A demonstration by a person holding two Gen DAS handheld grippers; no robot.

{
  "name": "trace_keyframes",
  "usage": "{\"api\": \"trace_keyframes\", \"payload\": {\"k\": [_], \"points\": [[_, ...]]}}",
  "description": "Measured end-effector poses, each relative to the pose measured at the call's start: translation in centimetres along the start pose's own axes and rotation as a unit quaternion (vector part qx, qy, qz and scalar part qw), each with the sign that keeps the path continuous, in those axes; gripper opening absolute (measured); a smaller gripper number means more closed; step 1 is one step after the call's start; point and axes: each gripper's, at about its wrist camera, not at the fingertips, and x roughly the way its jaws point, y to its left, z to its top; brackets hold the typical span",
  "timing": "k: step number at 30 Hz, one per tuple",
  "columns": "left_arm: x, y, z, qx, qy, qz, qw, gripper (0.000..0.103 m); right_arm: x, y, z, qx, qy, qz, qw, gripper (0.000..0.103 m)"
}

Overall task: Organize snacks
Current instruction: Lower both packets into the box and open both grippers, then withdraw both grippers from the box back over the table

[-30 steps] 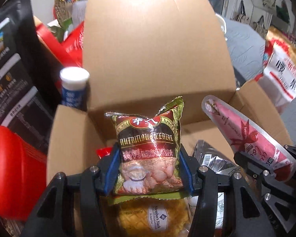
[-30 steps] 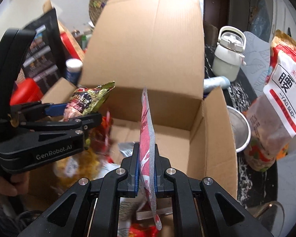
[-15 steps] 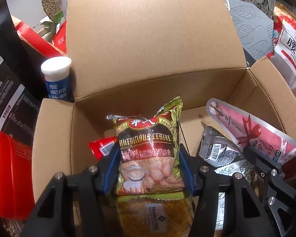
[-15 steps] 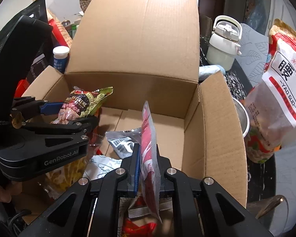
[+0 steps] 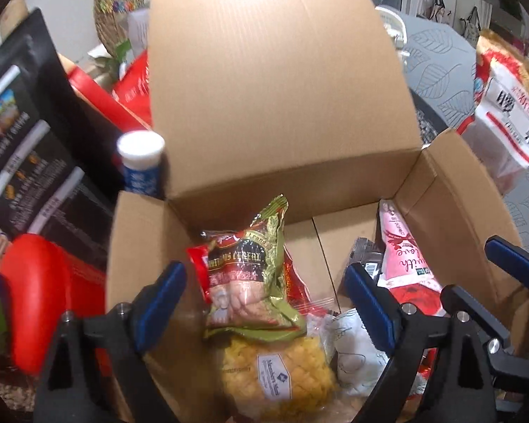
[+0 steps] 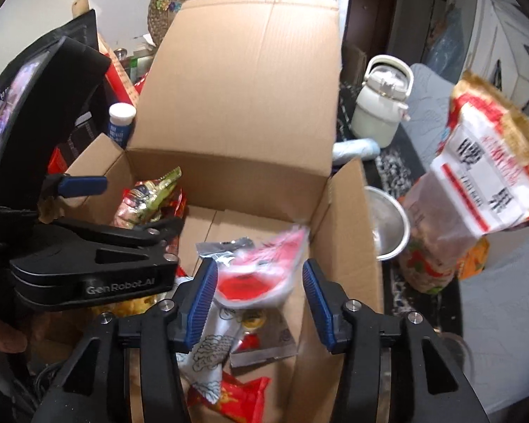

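Observation:
An open cardboard box holds several snack packets. A green and red cereal packet leans in its left part on a yellow waffle pack. It sits between the pads of my left gripper, whose jaws are opening and do not touch it. A pink packet, blurred, drops between the pads of my right gripper, whose jaws are also opening clear of it. The pink packet rests against the box's right wall. My left gripper shows at the left over the box.
Silver, white and red packets lie in the box. A blue-and-white tube, black bags and a red container stand to the left. To the right are a white kettle, a metal bowl and a large snack bag.
Both grippers have opened and let go. The cereal packet has sunk and tilted into the box's left part. The pink packet has fallen flat from upright, and both hands have pulled back a little.

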Motion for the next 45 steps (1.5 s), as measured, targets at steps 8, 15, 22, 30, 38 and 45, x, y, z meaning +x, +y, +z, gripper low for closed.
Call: {"api": "trace_keyframes", "payload": {"k": [8, 15, 22, 30, 38, 45], "points": [[-4.8, 1.4, -1.0, -0.004, -0.034, -0.014, 0.9993, 0.092, -3.5, 0.0, 0.6, 0.007, -0.022, -0.015, 1.0, 0.05], [-10.6, 2.2, -1.8, -0.009, -0.085, -0.021, 0.9961, 0.092, -8.0, 0.3, 0.6, 0.012, -0.055, -0.021, 0.998, 0.05], [-17.1, 2.5, -3.5, 0.002, -0.142, -0.024, 0.9896, 0.092, -13.8, 1.1, -0.1, 0.01, -0.101, -0.022, 0.995, 0.05], [-22.5, 2.8, -6.1, 0.016, -0.175, -0.053, 0.983, 0.092, -19.0, 2.1, -1.7, 0.011, -0.141, -0.016, 0.99, 0.055], [-26.2, 2.7, -9.3, 0.033, -0.204, -0.056, 0.9768, 0.092, -23.3, 3.4, -4.5, 0.005, -0.176, -0.016, 0.984, 0.064], [-28.7, 2.4, -12.7, 0.041, -0.215, -0.053, 0.9742, 0.092, -26.3, 4.6, -7.5, 0.003, -0.192, -0.007, 0.981, 0.064]]}}
